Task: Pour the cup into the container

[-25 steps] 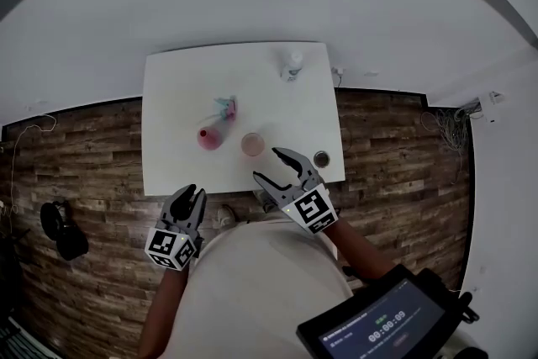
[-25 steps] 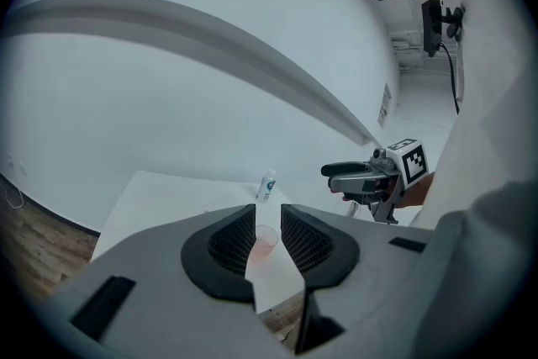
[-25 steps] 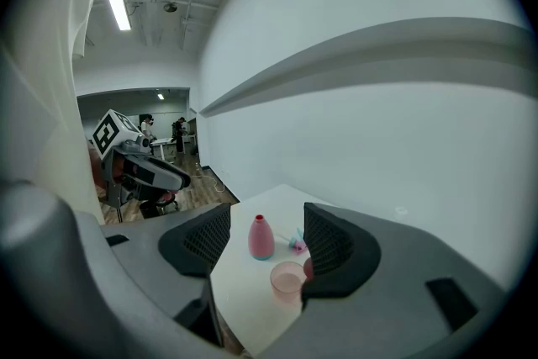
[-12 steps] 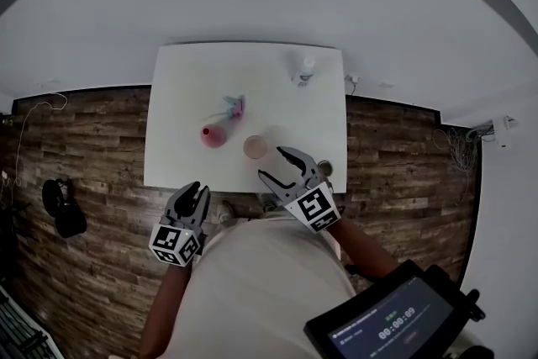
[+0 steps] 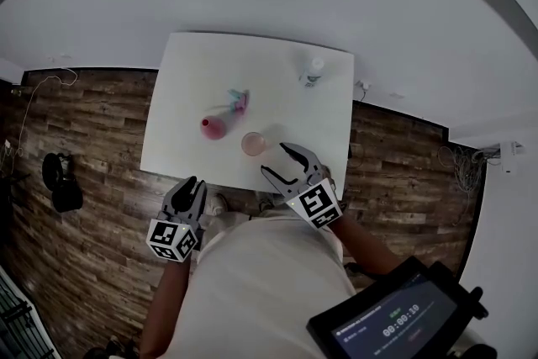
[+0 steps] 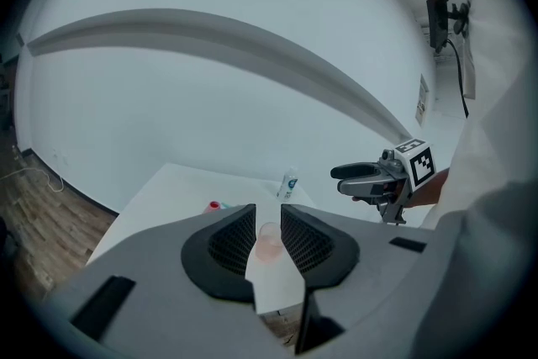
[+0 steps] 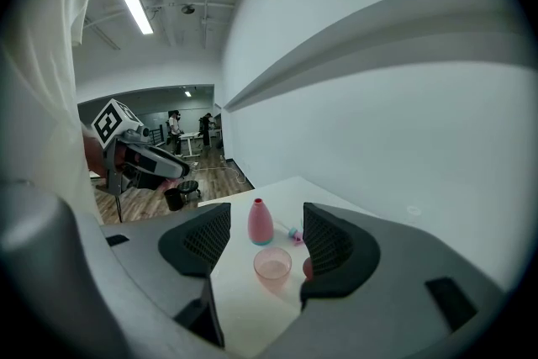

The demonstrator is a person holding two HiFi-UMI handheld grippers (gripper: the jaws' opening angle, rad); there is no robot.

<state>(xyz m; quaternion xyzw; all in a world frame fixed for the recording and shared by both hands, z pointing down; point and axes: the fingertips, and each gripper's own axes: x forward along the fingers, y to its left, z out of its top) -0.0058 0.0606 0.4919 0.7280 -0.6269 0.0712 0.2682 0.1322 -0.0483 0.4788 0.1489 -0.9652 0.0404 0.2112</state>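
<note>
The left gripper (image 5: 192, 186) hangs off the near edge of the white table (image 5: 185, 97), above the wooden floor (image 5: 92, 147). Its jaws stand only a narrow gap apart and there is nothing between them. In the left gripper view the cup shows through that gap, but it is far off on the table.

A pink, bottle-shaped container (image 5: 212, 128) stands upright on the table. A small teal and pink object (image 5: 239, 101) lies just behind it; what it is cannot be told. To the right of the container, near but apart from it, stands the clear pinkish cup (image 5: 253, 144), upright and close to the near edge.

The right gripper (image 5: 272, 159) hovers at that edge, just right of the cup and not touching it. Its jaws are spread fairly wide and empty, pointing toward the cup and the container.

A small white bottle (image 5: 313, 71) stands at the far right corner, well apart from everything else.
</note>
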